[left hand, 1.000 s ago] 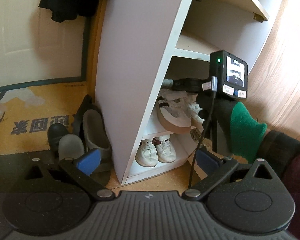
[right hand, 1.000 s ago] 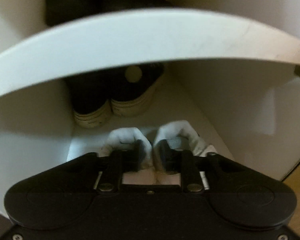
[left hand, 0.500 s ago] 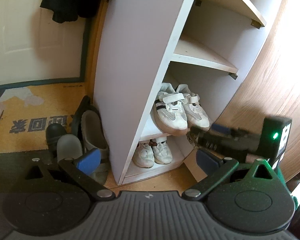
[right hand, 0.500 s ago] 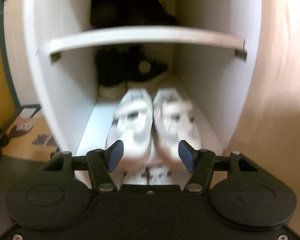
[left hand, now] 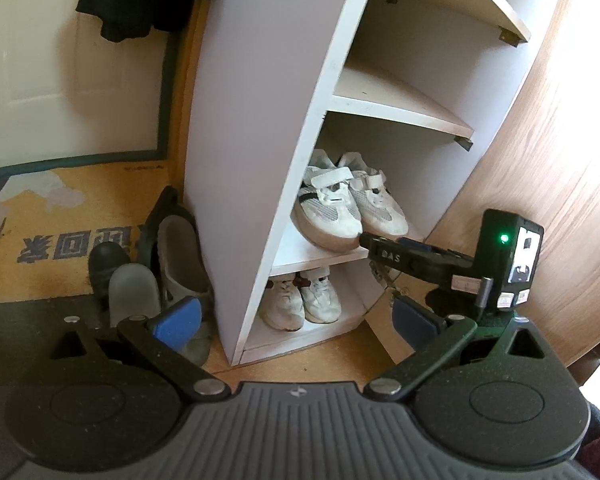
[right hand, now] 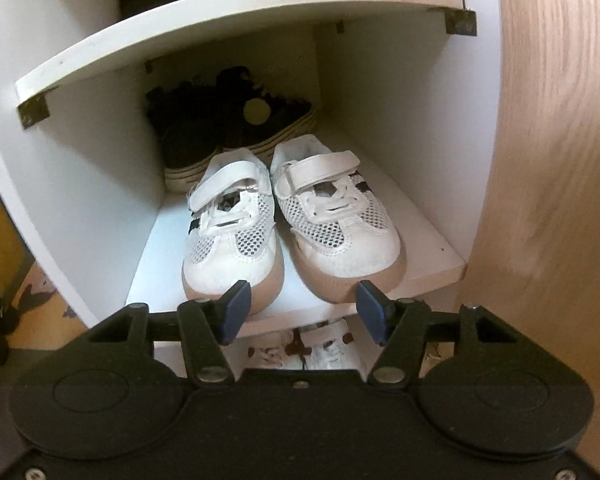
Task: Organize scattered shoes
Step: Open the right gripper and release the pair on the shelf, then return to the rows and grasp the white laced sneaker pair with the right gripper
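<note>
The pair of white mesh strap sneakers with tan soles [right hand: 292, 220] sat side by side, toes outward, on the white cabinet shelf [right hand: 432, 264], in front of black canvas shoes [right hand: 228, 120]. My right hand-held gripper [right hand: 302, 312] hung wide open just before their toes, holding nothing; "DAS" was legible on its side. My left hand-held gripper [left hand: 296, 320] gaped empty too, near grey slippers [left hand: 172, 264] on the yellow printed mat [left hand: 60, 216].

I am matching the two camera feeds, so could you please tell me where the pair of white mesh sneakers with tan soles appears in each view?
Left wrist view: the pair of white mesh sneakers with tan soles sits right of centre, on the second-lowest shelf.
Right wrist view: the pair fills the centre, just beyond the open hand-held gripper.
Shared landmark: the small white shoes on the shelf below.
</note>
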Motion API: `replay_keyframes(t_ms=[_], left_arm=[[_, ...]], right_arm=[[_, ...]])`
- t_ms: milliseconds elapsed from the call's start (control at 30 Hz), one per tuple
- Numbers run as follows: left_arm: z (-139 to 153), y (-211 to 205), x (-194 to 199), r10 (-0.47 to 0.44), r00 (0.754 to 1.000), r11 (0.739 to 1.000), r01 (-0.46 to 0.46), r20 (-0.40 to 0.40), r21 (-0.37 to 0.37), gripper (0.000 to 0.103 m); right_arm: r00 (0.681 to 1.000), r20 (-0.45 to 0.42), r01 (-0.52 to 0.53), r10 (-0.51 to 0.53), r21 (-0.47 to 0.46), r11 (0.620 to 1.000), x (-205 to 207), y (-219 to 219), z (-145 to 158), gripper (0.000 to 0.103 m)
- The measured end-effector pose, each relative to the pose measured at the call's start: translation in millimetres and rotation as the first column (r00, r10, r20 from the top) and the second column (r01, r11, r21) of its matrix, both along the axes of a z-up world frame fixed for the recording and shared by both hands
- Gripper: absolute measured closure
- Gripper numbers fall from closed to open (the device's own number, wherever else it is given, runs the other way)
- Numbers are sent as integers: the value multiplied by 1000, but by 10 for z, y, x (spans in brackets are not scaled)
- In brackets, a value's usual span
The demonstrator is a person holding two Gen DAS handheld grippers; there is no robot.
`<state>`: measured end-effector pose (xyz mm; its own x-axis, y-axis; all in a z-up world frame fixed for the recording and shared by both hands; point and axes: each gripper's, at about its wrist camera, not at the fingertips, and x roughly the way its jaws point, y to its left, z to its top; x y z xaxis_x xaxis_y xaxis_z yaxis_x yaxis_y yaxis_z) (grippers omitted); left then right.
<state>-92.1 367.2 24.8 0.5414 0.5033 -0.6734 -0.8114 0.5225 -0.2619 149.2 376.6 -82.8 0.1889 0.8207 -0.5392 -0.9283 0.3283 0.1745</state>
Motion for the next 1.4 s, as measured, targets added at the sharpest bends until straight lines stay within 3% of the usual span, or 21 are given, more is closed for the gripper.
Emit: replay_keyframes(t_ms=[133,233,367,533,667,733,800,900,967,1067,1267,1400], left_arm=[[27,-26,38,7,1000,1000,-7,6,5,1],[61,-86,76,3,1000,1000,-3,10,18,0],[107,-215,156,-23,1000,999,22,18,27,0],[158,-412,308,-51,998,998,51,28,27,0],[185,-600,467,-84,996,996,83,34,25,0],[195,-735,585,-111,993,994,111,37,23,0],[193,-829,670,-130,991,991,129,31,29,0],[154,-942,790,-163,987,986,162,10,35,0],[126,-999,857,-182,983,983,182,-5,38,0],[83,-1085,958,-211,977,976,212,-27,43,0],[34,-1122,1021,-230,972,971,232,-49,50,0],[27,-1125,1014,-240,969,969,243,-52,48,0]], right_arm=[[1000,-18,10,-10,2,1000,-9,-104,14,44],[1000,-10,13,-13,-9,1000,-65,-457,92,43],[999,-16,49,-50,-65,997,-152,-1088,51,43],[969,-122,193,-213,-163,968,-278,-2033,-336,42],[853,-279,369,-441,-275,888,-459,-2830,-926,42],[762,-353,439,-543,-335,834,-567,-3139,-1225,42],[622,-423,518,-659,-408,751,-708,-3479,-1592,42],[481,-473,579,-738,-461,673,-856,-3765,-1979,42],[415,-500,605,-760,-472,641,-890,-3827,-2130,42],[387,-519,621,-762,-464,632,-886,-3802,-2227,42],[315,-496,675,-810,-483,558,-806,-3737,-2383,42],[296,-472,673,-831,-514,532,-728,-3632,-2467,42]])
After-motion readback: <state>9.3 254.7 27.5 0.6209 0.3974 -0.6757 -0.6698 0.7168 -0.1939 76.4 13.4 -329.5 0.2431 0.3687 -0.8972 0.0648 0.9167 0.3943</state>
